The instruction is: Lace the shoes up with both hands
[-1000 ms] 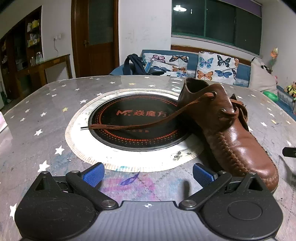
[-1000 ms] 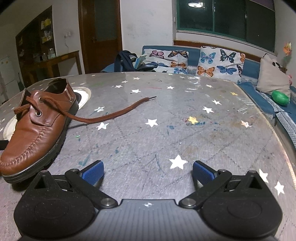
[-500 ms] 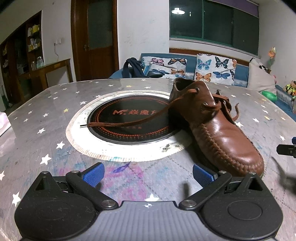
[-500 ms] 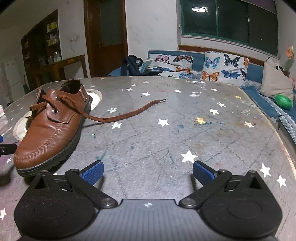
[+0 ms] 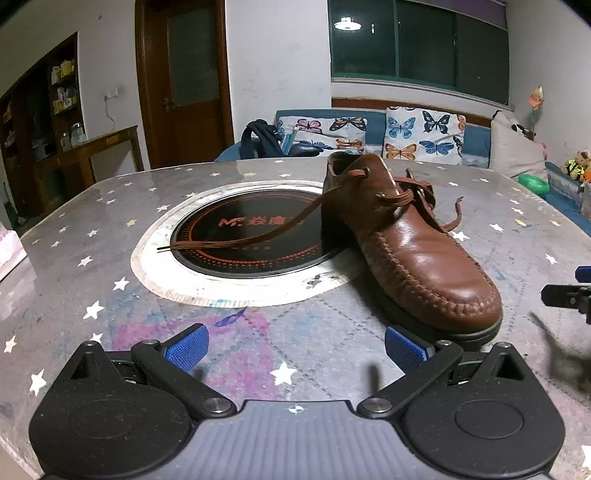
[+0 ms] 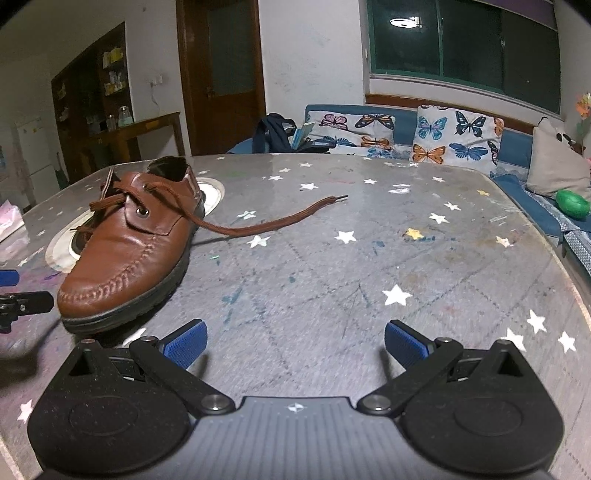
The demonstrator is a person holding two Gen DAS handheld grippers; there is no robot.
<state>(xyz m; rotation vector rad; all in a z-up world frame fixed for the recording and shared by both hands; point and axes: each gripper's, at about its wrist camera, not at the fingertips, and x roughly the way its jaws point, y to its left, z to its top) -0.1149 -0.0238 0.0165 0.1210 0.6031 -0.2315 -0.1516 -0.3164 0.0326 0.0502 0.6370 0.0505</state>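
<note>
While untouched — shoe [image 5: 406, 240], laces [image 6: 273, 225] loose

A dark wooden door [image 5: 184, 81] stands upper centre-left against white walls. At upper right, a green-framed window [image 5: 417, 40] reflects a ceiling lamp [image 5: 346, 24]. Beneath it runs a blue sofa [image 6: 517, 147] with butterfly cushions [image 5: 421, 134]. Wooden shelves [image 5: 33, 110] fill the far left.

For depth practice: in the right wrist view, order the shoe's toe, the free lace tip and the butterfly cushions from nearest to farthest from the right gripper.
1. Shoe's toe, near left.
2. Lace tip, mid-table.
3. Butterfly cushions, on the sofa behind.
</note>
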